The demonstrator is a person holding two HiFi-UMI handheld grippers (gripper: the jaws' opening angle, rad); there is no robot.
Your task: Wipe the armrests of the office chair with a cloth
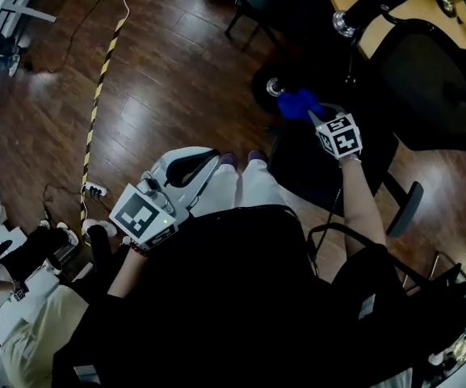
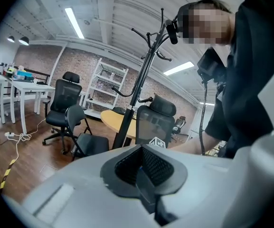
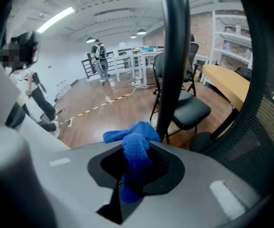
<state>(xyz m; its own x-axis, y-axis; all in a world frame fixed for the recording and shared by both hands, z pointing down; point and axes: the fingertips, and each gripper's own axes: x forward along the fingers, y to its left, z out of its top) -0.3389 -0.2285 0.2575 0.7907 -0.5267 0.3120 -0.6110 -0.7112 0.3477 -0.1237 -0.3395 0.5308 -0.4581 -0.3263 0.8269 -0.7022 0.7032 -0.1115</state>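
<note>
My right gripper (image 1: 309, 110) is shut on a blue cloth (image 1: 295, 103), held out over the front of the black office chair's seat (image 1: 321, 168). The chair's mesh back (image 1: 430, 79) rises at the right, and one dark armrest (image 1: 408, 208) shows lower right. In the right gripper view the cloth (image 3: 136, 146) bunches out of the jaws, just short of a black upright pole (image 3: 172, 56), with the mesh back (image 3: 265, 103) to its right. My left gripper (image 1: 186, 168) is drawn back near my body, jaws shut with nothing in them; the left gripper view shows this gripper (image 2: 144, 175) pointing across the room.
A yellow-black tape line (image 1: 95, 111) and a power strip (image 1: 95, 190) lie on the wooden floor at left. A yellow round table (image 1: 410, 10) stands behind the chair. A coat rack (image 2: 144, 75), other black chairs (image 2: 63, 103) and white desks (image 2: 25, 87) stand farther off.
</note>
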